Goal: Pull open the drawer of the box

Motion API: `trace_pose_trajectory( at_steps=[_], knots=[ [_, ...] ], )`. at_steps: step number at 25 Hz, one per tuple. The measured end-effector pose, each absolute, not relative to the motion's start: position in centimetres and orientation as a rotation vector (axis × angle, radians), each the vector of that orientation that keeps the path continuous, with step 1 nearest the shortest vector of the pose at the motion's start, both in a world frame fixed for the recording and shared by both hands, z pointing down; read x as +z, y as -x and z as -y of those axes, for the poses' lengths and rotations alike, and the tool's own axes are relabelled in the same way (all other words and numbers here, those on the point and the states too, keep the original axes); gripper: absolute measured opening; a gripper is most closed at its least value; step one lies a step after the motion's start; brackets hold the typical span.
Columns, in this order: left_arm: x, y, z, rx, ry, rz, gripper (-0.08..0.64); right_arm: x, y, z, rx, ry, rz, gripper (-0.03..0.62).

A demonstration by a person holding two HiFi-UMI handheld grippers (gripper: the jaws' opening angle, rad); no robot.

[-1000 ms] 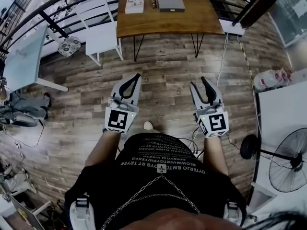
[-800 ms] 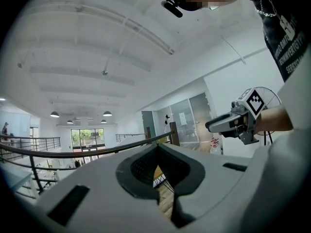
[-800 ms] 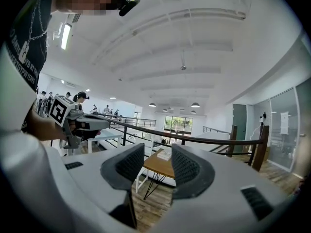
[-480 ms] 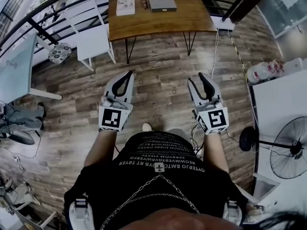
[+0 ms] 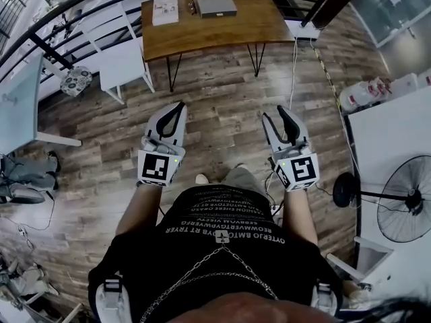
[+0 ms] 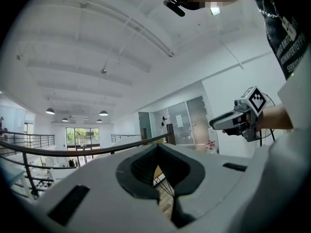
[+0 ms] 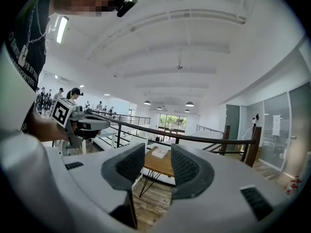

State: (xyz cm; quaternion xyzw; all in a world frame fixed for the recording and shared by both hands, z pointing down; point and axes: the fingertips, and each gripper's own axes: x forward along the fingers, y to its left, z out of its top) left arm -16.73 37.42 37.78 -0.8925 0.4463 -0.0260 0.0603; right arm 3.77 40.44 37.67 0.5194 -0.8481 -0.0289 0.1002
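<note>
Both grippers level over the floor (image 5: 222, 93), box far ahead.
Head view: I see the grey box (image 5: 215, 5) on the table (image 5: 262, 25), well apart from left gripper (image 5: 180, 105) and right gripper (image 5: 275, 112); its drawer is too small to make out. Left gripper view: tips clenched together on nothing, hiding all but a table leg. Right gripper view: jaws released, nothing held; table shows between them, but I cannot find the box.

Flat grey box (image 5: 216, 6) lies on wooden table (image 5: 222, 31).
</note>
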Motion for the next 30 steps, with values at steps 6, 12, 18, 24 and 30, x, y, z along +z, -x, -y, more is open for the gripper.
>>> trace_pose_trajectory(
  at_steps=[6,12,18,24,30],
  knots=[
    [38.2,16.0,-36.5,-0.128,2.693,-1.379,0.006,38.3,-4.5,-38.5,-0.055,-1.517,2.548,0.144],
    [38.3,14.2,-33.6,-0.151,2.674,-1.441,0.005,38.2,-5.8,-35.3,-0.049,-1.453,2.592,0.143],
    [38.6,11.2,-30.4,-0.177,2.657,-1.456,0.005,38.9,-9.1,-31.3,-0.025,-1.435,2.619,0.143],
    [38.3,8.8,-27.2,-0.178,2.63,-1.462,0.005,38.7,-10.9,-27.9,-0.034,-1.416,2.638,0.142],
    [38.2,7.9,-24.6,-0.193,2.625,-1.487,0.005,38.3,-11.7,-24.5,-0.044,-1.387,2.653,0.142]
  ],
)
